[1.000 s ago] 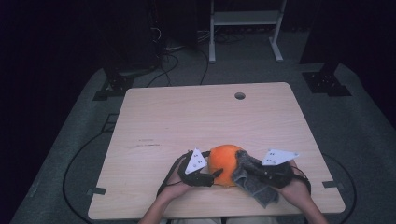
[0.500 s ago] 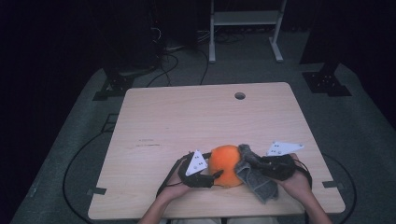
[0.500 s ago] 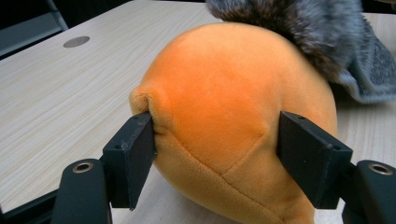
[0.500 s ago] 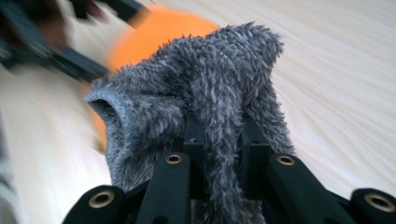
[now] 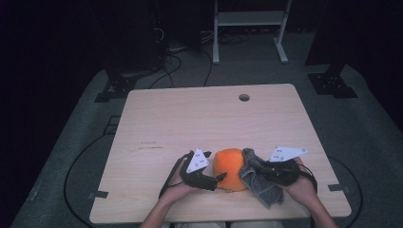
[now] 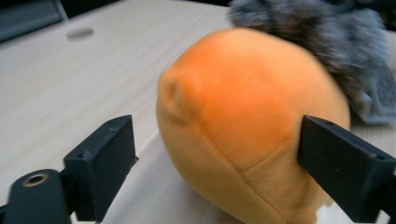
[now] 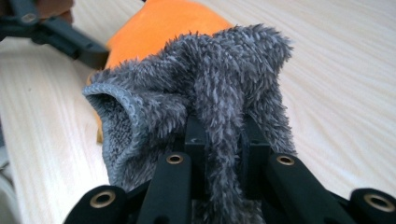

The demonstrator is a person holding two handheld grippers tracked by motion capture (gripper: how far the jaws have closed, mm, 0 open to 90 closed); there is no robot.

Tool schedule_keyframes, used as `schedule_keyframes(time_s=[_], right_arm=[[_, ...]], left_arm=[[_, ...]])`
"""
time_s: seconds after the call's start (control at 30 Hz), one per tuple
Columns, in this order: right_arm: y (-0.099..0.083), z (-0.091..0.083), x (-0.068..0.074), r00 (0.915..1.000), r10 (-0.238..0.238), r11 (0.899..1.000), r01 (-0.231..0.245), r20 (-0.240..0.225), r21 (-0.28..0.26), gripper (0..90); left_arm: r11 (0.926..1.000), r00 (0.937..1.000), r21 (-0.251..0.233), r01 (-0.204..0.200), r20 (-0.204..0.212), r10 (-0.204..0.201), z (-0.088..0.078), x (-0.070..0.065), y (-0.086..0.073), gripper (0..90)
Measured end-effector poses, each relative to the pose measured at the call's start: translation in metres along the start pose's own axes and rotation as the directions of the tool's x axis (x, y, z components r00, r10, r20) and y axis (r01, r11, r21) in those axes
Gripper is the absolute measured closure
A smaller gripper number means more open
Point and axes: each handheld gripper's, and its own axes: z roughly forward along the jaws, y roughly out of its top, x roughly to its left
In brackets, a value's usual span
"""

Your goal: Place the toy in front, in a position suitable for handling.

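High view: pale wooden counter with a round cable hole near its far edge, dark carpet around it.

Item 1: orange plush ball, soft, with stitched seams, resting on the counter near the front edge, between the two tools.

Item 2: grey fleecy cloth, bunched, draped against the right side of the ball and trailing onto the counter toward the front edge.

Item 3: left tool, held in the person's left hand, lying level and pointing at the ball from the left. Left gripper view: the jaws stand wide, one on either side of the ball; they have just been opening. A clear gap shows at the left jaw; the right jaw sits close against the plush, contact uncertain, so no grip is seen.

Item 4: right tool, held in the right hand, pointing at the ball from the right. Right gripper view: the jaws are pinched tight on a fold of the cloth, which presses against the ball; the left tool's jaw shows at the upper left.
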Motion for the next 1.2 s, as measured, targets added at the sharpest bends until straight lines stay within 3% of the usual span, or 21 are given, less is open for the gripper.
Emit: schedule_keyframes(time_s=[0.03, 0.07, 0.1, 0.13, 0.27, 0.3, 0.33, 0.4, 0.5, 0.6, 0.67, 0.7, 0.73, 0.77, 0.8, 0.83, 0.87, 0.9, 0.97, 1.07, 1.2], right_arm=[[-0.005, -0.002, -0.001, 1.0, -0.001, 1.0, 0.001, -0.003, 0.006, 76.4], [-0.005, -0.002, -0.001, 1.0, -0.001, 1.0, 0.001, -0.003, 0.006, 76.4], [-0.009, -0.006, -0.005, 1.0, 0.008, 1.0, -0.008, -0.001, 0.016, 76.3], [-0.009, -0.006, -0.005, 1.0, 0.008, 1.0, -0.008, -0.001, 0.016, 76.3], [-0.017, -0.017, -0.018, 0.9972, 0.047, 0.998, -0.049, 0.057, 0.036, 76.7], [-0.009, -0.025, -0.017, 0.9981, 0.047, 0.999, -0.047, 0.039, -0.015, 76.8], [-0.009, -0.025, -0.017, 0.9981, 0.047, 0.999, -0.047, 0.039, -0.015, 76.8], [0.009, -0.028, -0.005, 0.9999, 0.007, 0.998, -0.008, -0.014, -0.07, 76.7], [0.032, -0.013, 0.02, 0.9942, -0.102, 0.994, 0.101, -0.033, -0.052, 76.5], [0.033, -0.005, 0.02, 0.9931, -0.116, 0.993, 0.115, -0.018, -0.032, 76.6], [0.025, -0.006, 0.01, 0.9965, -0.084, 0.996, 0.083, -0.006, -0.034, 76.7], [0.013, -0.01, -0.003, 0.9994, -0.03, 0.999, 0.031, 0.015, -0.016, 76.7], [0.013, -0.01, -0.003, 0.9994, -0.03, 0.999, 0.031, 0.015, -0.016, 76.7], [0.008, -0.016, -0.006, 0.9993, -0.011, 1.0, 0.011, 0.035, -0.003, 76.9], [0.008, -0.016, -0.006, 0.9993, -0.011, 1.0, 0.011, 0.035, -0.003, 76.9], [0.012, -0.022, -0.001, 0.9996, -0.018, 0.999, 0.019, 0.022, -0.031, 76.9], [0.012, -0.022, -0.001, 0.9996, -0.018, 0.999, 0.019, 0.022, -0.031, 76.9], [0.022, -0.022, 0.01, 0.9991, -0.041, 0.997, 0.04, -0.012, -0.066, 76.8], [0.028, -0.02, 0.015, 0.9981, -0.058, 0.995, 0.056, -0.022, -0.079, 76.8], [0.038, -0.006, 0.027, 0.9933, -0.113, 0.991, 0.112, -0.02, -0.076, 77.0], [0.028, -0.006, 0.013, 0.9982, -0.059, 0.996, 0.058, -0.014, -0.07, 77.1]], left_arm=[[1.0, 0.9991, 0.004, -0.008, 0.041, 0.008, 0.004, -0.004, -0.001, 18.1], [1.0, 0.9991, 0.004, -0.008, 0.041, 0.008, 0.004, -0.004, -0.001, 24.4], [0.9984, 0.9976, -0.007, -0.056, 0.04, 0.056, 0.004, -0.012, 0.0, 25.8], [0.9984, 0.9976, -0.007, -0.056, 0.04, 0.056, 0.004, -0.012, 0.0, 27.7], [0.9925, 0.9921, -0.002, -0.122, 0.03, 0.122, 0.003, -0.021, 0.002, 29.7], [0.9918, 0.9913, -0.003, -0.128, 0.03, 0.128, 0.003, -0.022, 0.001, 30.2], [0.99, 0.9896, -0.007, -0.141, 0.029, 0.141, 0.003, -0.023, 0.001, 30.2], [0.984, 0.9837, -0.012, -0.178, 0.026, 0.178, 0.003, -0.028, 0.002, 30.9], [0.9711, 0.971, -0.005, -0.238, 0.017, 0.238, 0.003, -0.034, 0.003, 31.9], [0.9751, 0.9749, -0.011, -0.221, 0.022, 0.222, 0.002, -0.032, 0.002, 32.1], [0.9775, 0.9773, -0.019, -0.21, 0.024, 0.211, 0.002, -0.031, 0.001, 32.1], [0.9756, 0.9754, -0.02, -0.219, 0.023, 0.219, 0.003, -0.033, 0.002, 32.1], [0.9756, 0.9754, -0.02, -0.219, 0.023, 0.219, 0.003, -0.033, 0.002, 32.1], [0.9701, 0.9699, -0.019, -0.242, 0.023, 0.242, 0.003, -0.037, 0.004, 32.1], [0.9701, 0.9699, -0.019, -0.242, 0.023, 0.242, 0.003, -0.037, 0.004, 32.1], [0.9643, 0.9641, -0.023, -0.264, 0.025, 0.264, 0.003, -0.04, 0.004, 32.1], [0.9643, 0.9641, -0.023, -0.264, 0.025, 0.264, 0.003, -0.04, 0.004, 32.2], [0.9591, 0.9588, -0.016, -0.283, 0.026, 0.283, 0.003, -0.041, 0.004, 32.1], [0.9571, 0.9568, -0.007, -0.29, 0.022, 0.29, 0.003, -0.042, 0.004, 32.1], [0.9604, 0.9601, 0.01, -0.279, 0.028, 0.278, 0.001, -0.037, 0.001, 32.1], [0.9682, 0.9674, 0.011, -0.25, 0.044, 0.249, 0.001, -0.032, 0.001, 32.3]])
